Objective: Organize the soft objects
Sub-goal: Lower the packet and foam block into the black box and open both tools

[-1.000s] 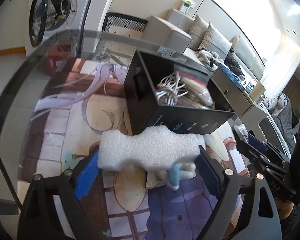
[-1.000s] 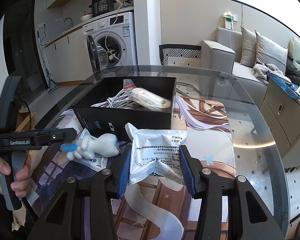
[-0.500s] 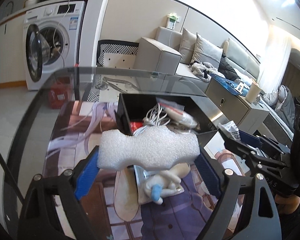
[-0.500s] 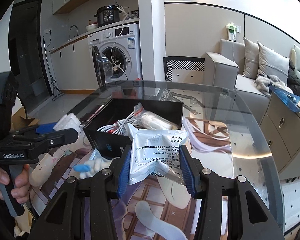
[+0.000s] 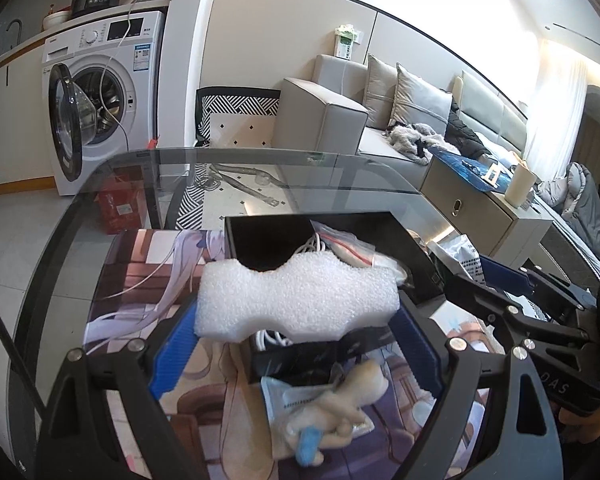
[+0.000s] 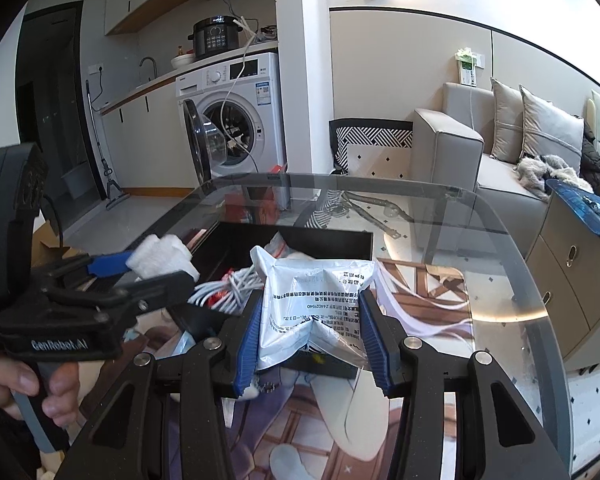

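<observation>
Below, plush toy [image 5: 332,412] on printed mat [image 5: 140,276], black box [image 5: 340,232] holding cables [image 6: 228,292]

The foam block [image 5: 296,298] is white, with a coarse, pebbly, matt skin. The packet [image 6: 314,312] is glossy crinkled plastic film, white with dark print. The left tongs [image 5: 296,332] and right tongs [image 6: 308,340] are matt black plastic with ribbed blue pads [image 6: 247,340] and bright metal screws. The box [image 5: 404,252] is matt black card. The surface [image 6: 500,240] is smooth clear glass, glossy at its rim, under a printed mat [image 5: 140,272] of smooth cloth. The plush toy [image 5: 340,408] looks fuzzy and pale.
</observation>
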Demonstrator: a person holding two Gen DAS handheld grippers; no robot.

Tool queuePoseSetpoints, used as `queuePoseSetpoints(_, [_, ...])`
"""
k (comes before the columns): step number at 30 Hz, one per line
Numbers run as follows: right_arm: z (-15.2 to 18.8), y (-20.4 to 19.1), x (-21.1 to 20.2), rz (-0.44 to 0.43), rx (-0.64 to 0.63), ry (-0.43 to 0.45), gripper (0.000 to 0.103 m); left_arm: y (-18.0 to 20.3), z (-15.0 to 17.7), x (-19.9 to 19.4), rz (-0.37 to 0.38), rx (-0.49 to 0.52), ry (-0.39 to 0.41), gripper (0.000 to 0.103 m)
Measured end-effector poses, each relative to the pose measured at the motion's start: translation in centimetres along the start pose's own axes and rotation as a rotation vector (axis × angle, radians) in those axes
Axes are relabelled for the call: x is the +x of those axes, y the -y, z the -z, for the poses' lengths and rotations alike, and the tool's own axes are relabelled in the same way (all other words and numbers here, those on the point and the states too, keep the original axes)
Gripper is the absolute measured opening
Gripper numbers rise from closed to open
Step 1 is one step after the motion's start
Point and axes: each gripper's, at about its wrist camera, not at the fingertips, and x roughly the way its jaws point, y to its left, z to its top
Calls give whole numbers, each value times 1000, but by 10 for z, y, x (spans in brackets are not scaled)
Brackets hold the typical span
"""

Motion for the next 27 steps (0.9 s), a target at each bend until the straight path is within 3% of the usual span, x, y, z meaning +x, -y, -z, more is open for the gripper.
queuePoseSetpoints(9, [-7, 6, 23, -6, 1, -23, 46, 2, -5, 24, -22, -18, -4, 90])
queuePoseSetpoints(27, [-22, 14, 62, -23, -12, -47, 46, 15, 3, 24, -34, 90, 17, 90])
